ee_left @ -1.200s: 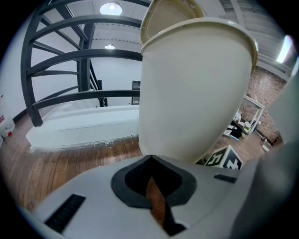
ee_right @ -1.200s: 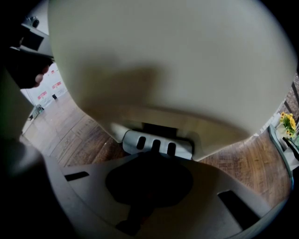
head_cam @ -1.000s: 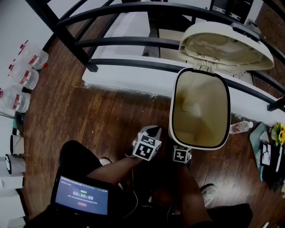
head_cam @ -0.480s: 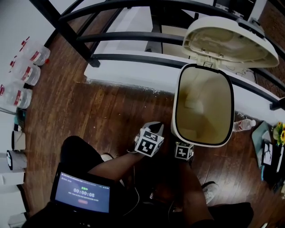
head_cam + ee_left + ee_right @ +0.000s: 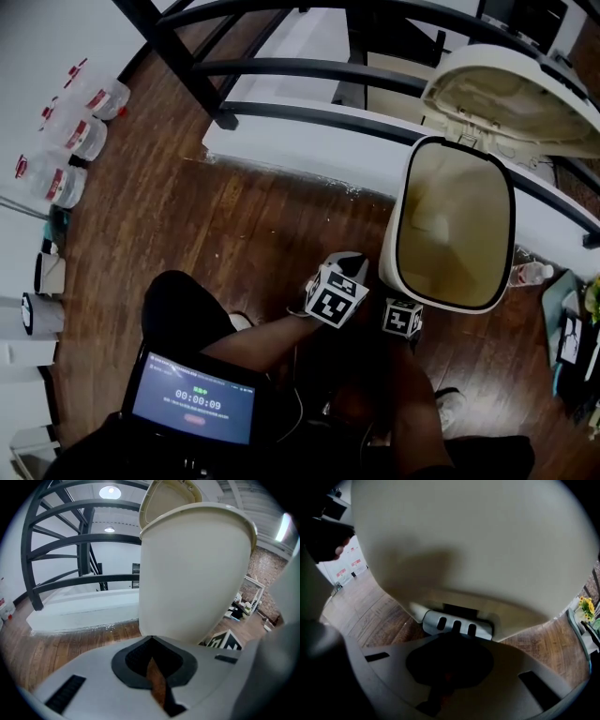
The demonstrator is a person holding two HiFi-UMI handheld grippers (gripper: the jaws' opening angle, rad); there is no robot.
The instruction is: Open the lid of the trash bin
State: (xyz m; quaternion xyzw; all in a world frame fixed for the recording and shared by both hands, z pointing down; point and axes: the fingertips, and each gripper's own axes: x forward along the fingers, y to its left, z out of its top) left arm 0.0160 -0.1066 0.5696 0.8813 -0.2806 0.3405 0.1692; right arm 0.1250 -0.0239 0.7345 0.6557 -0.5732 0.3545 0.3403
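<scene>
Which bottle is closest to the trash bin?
The lone small bottle just right of the trash bin; the other bottles are grouped far off at the left.

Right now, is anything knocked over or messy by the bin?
One thing: a small bottle seems to lie on its side on the floor, close to the bin on its right. The bin stands upright with its lid up, and nothing looks spilled.
</scene>
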